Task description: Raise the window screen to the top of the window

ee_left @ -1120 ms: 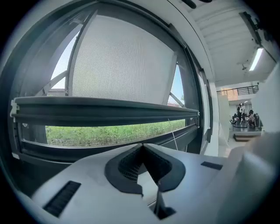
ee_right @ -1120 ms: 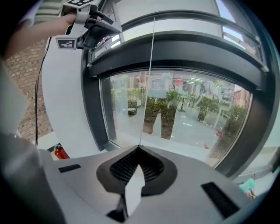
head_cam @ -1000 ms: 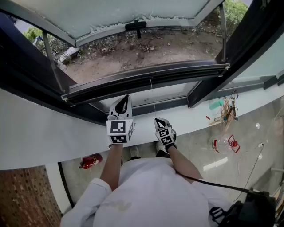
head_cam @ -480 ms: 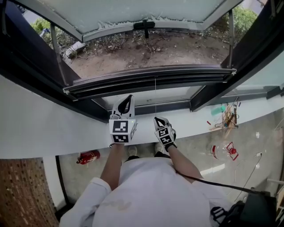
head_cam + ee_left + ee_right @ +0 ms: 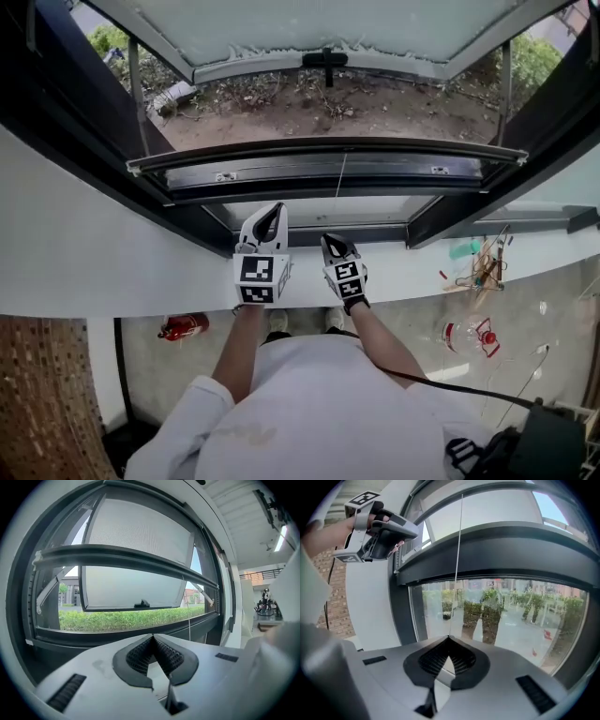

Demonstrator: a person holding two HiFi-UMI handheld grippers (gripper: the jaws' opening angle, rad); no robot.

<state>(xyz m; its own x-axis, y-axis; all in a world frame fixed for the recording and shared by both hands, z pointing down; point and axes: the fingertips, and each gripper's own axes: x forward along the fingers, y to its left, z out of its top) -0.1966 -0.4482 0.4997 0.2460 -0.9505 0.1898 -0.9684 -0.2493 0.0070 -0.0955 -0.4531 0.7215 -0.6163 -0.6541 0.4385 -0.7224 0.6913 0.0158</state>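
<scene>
Head view, rail: the screen's dark bottom rail [image 5: 328, 167] lies level across the window opening, above both grippers. I judge it well short of the top.
Head view, cord: a thin cord [image 5: 341, 183] drops from the rail toward my right gripper [image 5: 330, 242].
Head view, left gripper: my left gripper [image 5: 275, 212] hangs over the white sill [image 5: 94, 253], just left of the right one. I can see it touching nothing.
Left gripper view, jaws: clenched tip to tip, nothing between them.
Left gripper view, screen: what looks like grey screen mesh [image 5: 140, 524] fills the opening from the top down to the rail. Below the rail the opening is bare, showing the propped-out sash [image 5: 126, 590] and a hedge [image 5: 131, 618]. The rail sits about mid-height here.
Right gripper view, jaws: closed, with the cord running straight down into their tip. I read it as pinched there and taut.
Right gripper view, surroundings: the left gripper shows at upper left beside the frame. The cord climbs out of the top of the picture.
Done, as I judge it: screen stands partly raised, cord apparently in the right gripper.
Left to do: the upper part of the travel. The rail must reach the head of the frame before the cord is let go.
</scene>
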